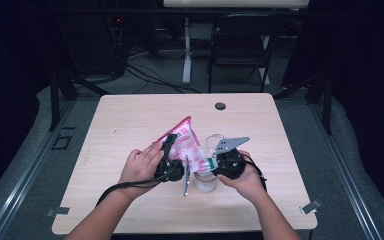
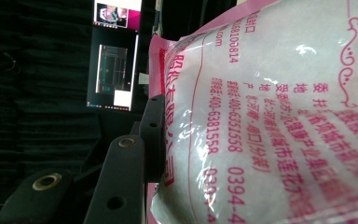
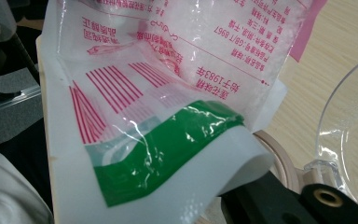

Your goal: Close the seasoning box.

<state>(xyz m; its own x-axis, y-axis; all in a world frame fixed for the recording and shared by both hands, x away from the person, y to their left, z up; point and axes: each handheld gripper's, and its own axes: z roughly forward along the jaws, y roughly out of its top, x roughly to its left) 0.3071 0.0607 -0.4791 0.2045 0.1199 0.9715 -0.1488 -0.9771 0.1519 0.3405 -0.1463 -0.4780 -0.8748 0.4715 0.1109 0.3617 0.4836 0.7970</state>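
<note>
A: Two grippers, both on one bag (image 1: 187,142) at mid table (image 1: 130,115). L to R, go.

B: L hand (image 1: 139,165) comes in from the bottom edge w/ the left gripper (image 1: 169,150). Jaws part-open and clamped round the bag's fat middle. In the left gripper view one black jaw presses flat against the bag (image 2: 270,121), plastic bulging past it; other jaw hidden behind the bag.

A: Bag itself?

B: Pink-and-clear plastic, red print, white grainy stuff inside. Held off the table, tilted: top corner up toward the far side, low end down toward the jar (image 1: 205,181).

A: Jar where?

B: Clear glass, upright on the table, just under the bag's low end, between the two hands and nearer the right one. In the right gripper view its rim (image 3: 279,154) sits just past the bag's edge.

A: Right side?

B: Right gripper (image 1: 225,162) in the R hand (image 1: 247,177), grey plate on top. Jaws pinched tight on the bag's bottom corner, the bit w/ the green band (image 3: 168,144). Bag edge folds over the jaw there.

A: Anything else near?

B: Clear lid (image 1: 214,142), just beyond the right gripper; its curved edge (image 3: 349,121) is at the right of the right gripper view. Can't tell if it touches the jar.
</note>
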